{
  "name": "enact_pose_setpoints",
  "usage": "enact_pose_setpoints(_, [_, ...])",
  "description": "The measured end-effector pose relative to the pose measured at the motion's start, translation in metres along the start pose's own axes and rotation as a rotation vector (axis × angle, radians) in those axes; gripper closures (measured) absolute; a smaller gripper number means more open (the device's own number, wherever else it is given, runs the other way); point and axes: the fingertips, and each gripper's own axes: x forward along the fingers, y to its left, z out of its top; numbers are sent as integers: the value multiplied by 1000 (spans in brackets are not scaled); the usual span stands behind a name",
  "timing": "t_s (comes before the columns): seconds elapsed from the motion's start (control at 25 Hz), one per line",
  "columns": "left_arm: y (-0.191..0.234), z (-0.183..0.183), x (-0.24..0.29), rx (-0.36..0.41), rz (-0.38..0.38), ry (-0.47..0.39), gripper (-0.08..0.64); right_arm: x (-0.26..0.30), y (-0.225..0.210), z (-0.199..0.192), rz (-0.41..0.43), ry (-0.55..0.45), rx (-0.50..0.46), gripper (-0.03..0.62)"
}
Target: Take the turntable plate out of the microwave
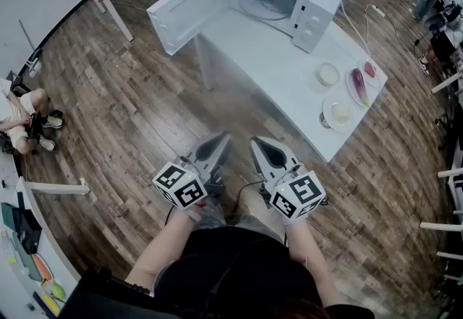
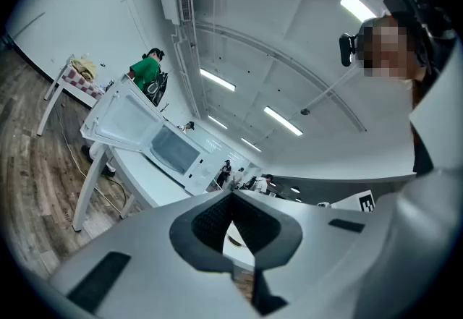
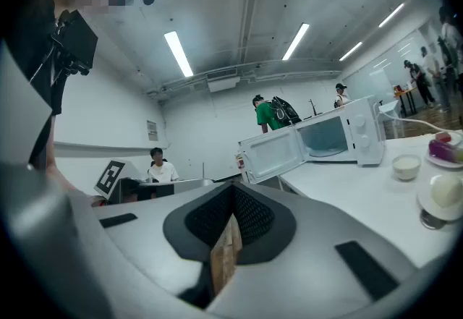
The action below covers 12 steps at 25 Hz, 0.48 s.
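Both claws are up in front of me, side by side, near each other but apart. My left gripper (image 1: pixel 219 142) has its jaws pressed together with nothing in them. My right gripper (image 1: pixel 260 145) is the same, pressed together and empty.

Bare wooden floor (image 1: pixel 145 108) lies straight beyond both tips and spreads wide to the left of the left claw, so that side is roomy. The white table (image 1: pixel 282 79) runs away ahead and to the right of the right claw. Its near corner juts out a little beyond and to the right of that claw's tip, and its long left edge heads off ahead of my tips. On the table's near end, to the right of the right claw, sit a small bowl (image 1: pixel 328 74) and a plate (image 1: pixel 359 87) with something purple on it.

The microwave (image 1: pixel 311 10) stands at the table's far end, well ahead of both claws. Its door (image 1: pixel 188 10) is swung open leftward, past the table's left edge. The turntable plate (image 1: pixel 269 3) lies flat inside the open cavity, ahead and slightly right, well apart from both claws.
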Motion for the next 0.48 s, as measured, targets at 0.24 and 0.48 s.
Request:
enact_pose_setpoints(0.24, [54, 40, 37, 38, -71, 57, 549, 65, -28, 15, -62, -7, 0, 572])
enact_pose_setpoints(0.48, [104, 78, 68, 30, -152, 115, 549, 123, -43, 24, -145, -5, 5, 572])
